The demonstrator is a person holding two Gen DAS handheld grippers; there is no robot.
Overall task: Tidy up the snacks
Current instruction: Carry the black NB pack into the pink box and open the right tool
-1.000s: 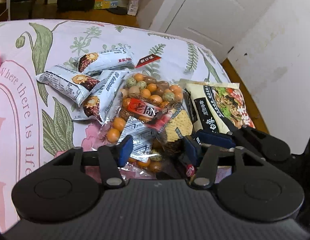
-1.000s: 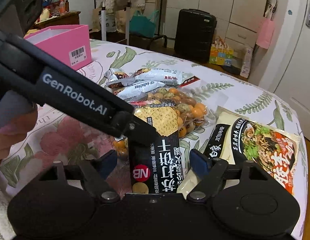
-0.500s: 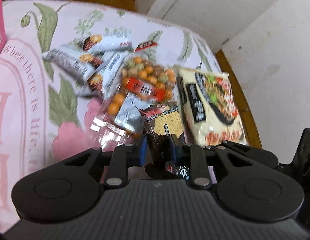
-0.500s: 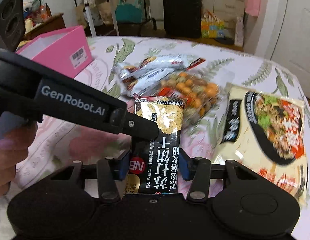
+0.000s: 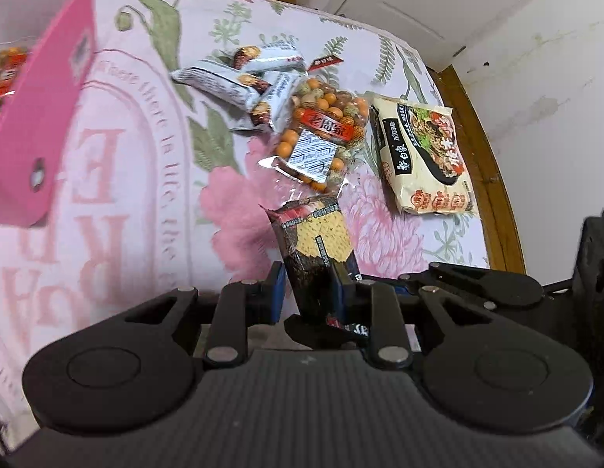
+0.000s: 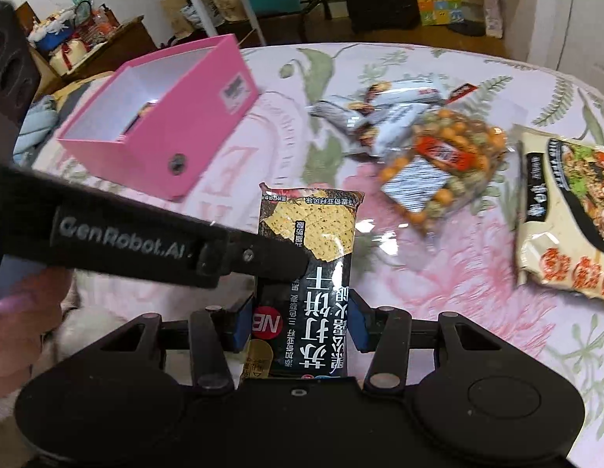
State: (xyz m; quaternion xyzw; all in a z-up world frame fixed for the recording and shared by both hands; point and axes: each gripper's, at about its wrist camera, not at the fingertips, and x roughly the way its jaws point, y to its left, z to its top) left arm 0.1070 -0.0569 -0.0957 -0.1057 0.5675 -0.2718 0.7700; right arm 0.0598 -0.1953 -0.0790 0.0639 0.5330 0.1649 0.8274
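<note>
A black cracker packet [image 6: 313, 273] is held clear of the table by both grippers. My right gripper [image 6: 300, 323] is shut across its width near the lower end, blue pads pressed on both edges. My left gripper [image 5: 309, 288] is shut on the cracker packet [image 5: 313, 249] from the side. One of the left gripper's black fingers [image 6: 270, 263] crosses the packet's front. An open pink box [image 6: 208, 117] stands at the left on the table, with a snack bag showing inside the pink box [image 5: 48, 117].
On the flowered tablecloth [image 5: 153, 202] lie a clear bag of coated peanuts [image 5: 325, 132], several white snack bars [image 5: 239, 74] and a pale noodle packet [image 5: 423, 156]. The table edge [image 5: 481, 163] runs along the right. A person's hand [image 6: 13, 331] grips the left tool.
Both grippers went from open to shut on the cracker packet and lifted it off the snack pile. The views moved back and left, bringing the pink box closer.
</note>
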